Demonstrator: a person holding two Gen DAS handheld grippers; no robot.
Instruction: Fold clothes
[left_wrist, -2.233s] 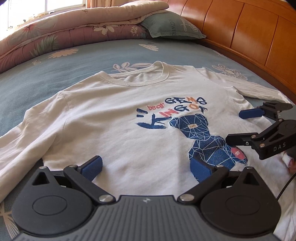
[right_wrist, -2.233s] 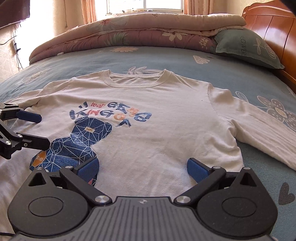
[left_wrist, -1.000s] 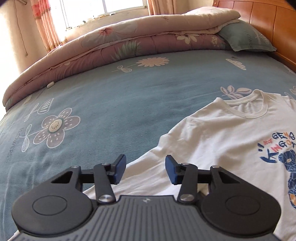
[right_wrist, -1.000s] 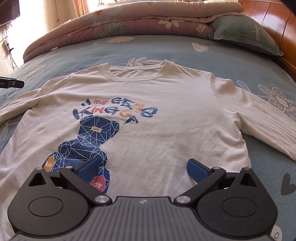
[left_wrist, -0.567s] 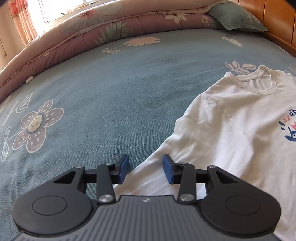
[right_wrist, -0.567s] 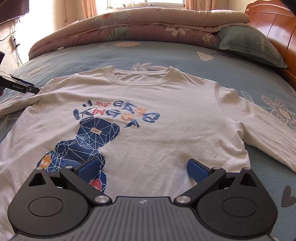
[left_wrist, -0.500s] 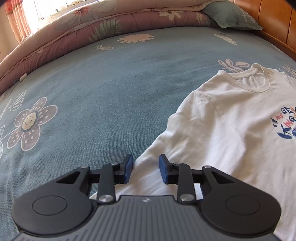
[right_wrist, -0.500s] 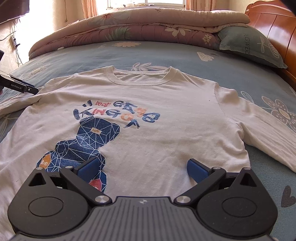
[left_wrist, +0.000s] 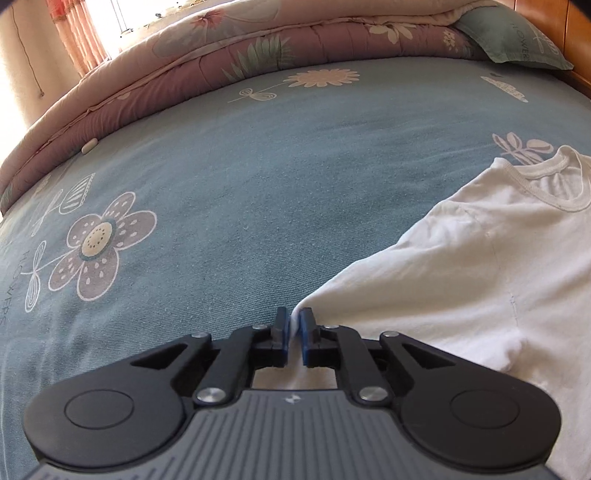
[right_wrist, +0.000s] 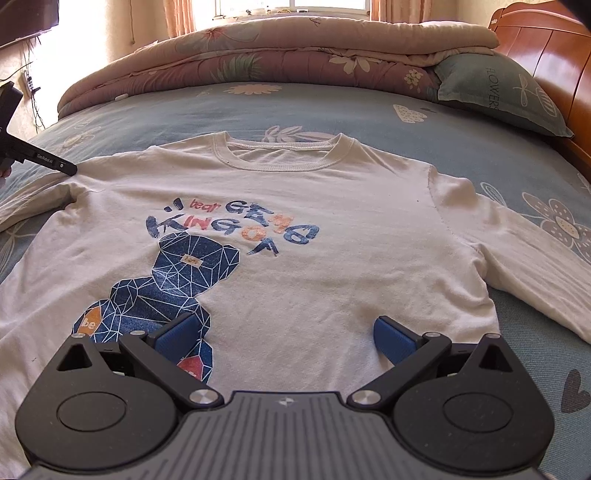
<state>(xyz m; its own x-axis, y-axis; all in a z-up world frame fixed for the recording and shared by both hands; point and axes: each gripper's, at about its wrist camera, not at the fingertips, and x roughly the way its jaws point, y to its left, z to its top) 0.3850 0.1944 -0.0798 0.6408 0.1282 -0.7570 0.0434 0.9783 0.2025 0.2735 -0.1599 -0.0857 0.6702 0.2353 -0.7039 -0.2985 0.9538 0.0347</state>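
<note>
A white long-sleeved shirt with a blue bear print lies face up and spread flat on the bed. My left gripper is low at the upper edge of the shirt's left sleeve. Its jaws are closing, and a thin fold of white cloth is pinched between the blue pads. In the right wrist view, the left tool's black body shows by that sleeve at the left edge. My right gripper hovers open over the shirt's lower front, with nothing between its fingers.
The shirt rests on a blue floral sheet. A folded pink quilt lies along the far side, with a green pillow at its right end. A wooden headboard rises at the right.
The left gripper's pads have come together from well apart onto the sleeve's edge, and the gripper has sunk closer to the bed. The right gripper has kept still.
</note>
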